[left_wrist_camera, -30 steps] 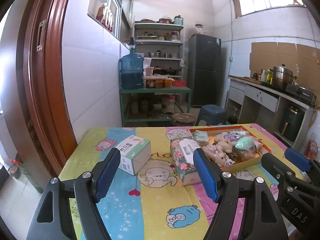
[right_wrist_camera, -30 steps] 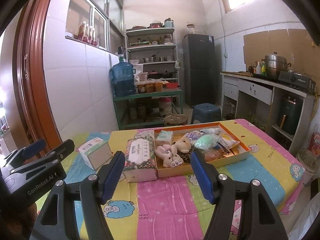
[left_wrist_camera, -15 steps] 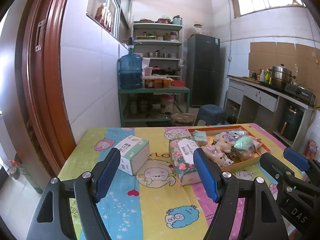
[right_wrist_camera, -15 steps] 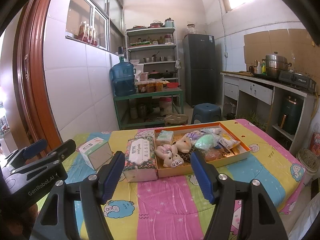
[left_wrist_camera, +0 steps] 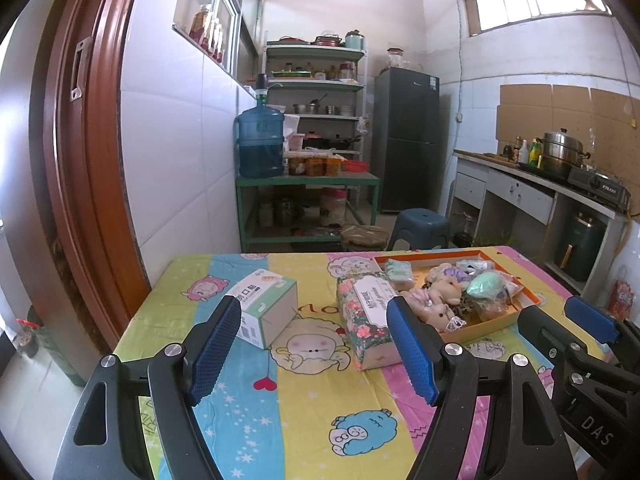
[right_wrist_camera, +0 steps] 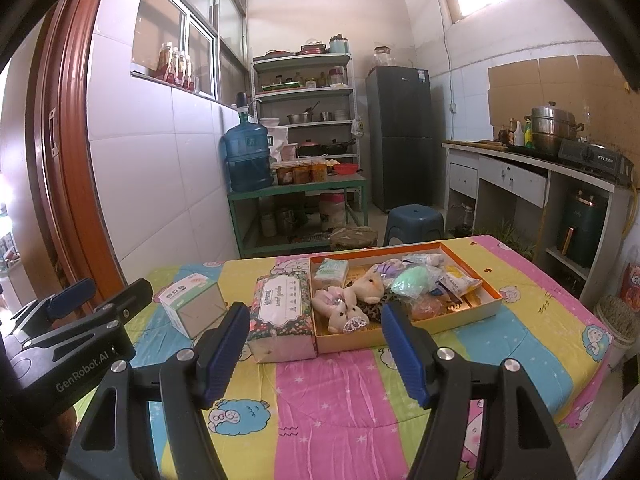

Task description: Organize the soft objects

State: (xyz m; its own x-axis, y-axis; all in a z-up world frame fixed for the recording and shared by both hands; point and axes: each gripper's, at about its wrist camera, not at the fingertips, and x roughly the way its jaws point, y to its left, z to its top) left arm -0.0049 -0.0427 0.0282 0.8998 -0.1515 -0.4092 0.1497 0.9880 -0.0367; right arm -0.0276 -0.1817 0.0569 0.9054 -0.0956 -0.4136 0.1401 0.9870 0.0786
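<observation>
My left gripper [left_wrist_camera: 314, 346] stood wide open, nothing between its blue pads, hovering above the surface [left_wrist_camera: 304, 408] with its cartoon-print cloth. My right gripper [right_wrist_camera: 314, 350] was likewise wide open and empty, touching nothing. The soft toys sat in the orange tray [right_wrist_camera: 490, 304] toward the far right of the surface: two plush bunnies [right_wrist_camera: 348, 300], a mint-green plush [right_wrist_camera: 414, 278] and small packets, all piled together. A floral tissue pack [right_wrist_camera: 282, 312] lay touching the tray's left wall. A white-and-green box [left_wrist_camera: 266, 306] stood further left, apart from both.
</observation>
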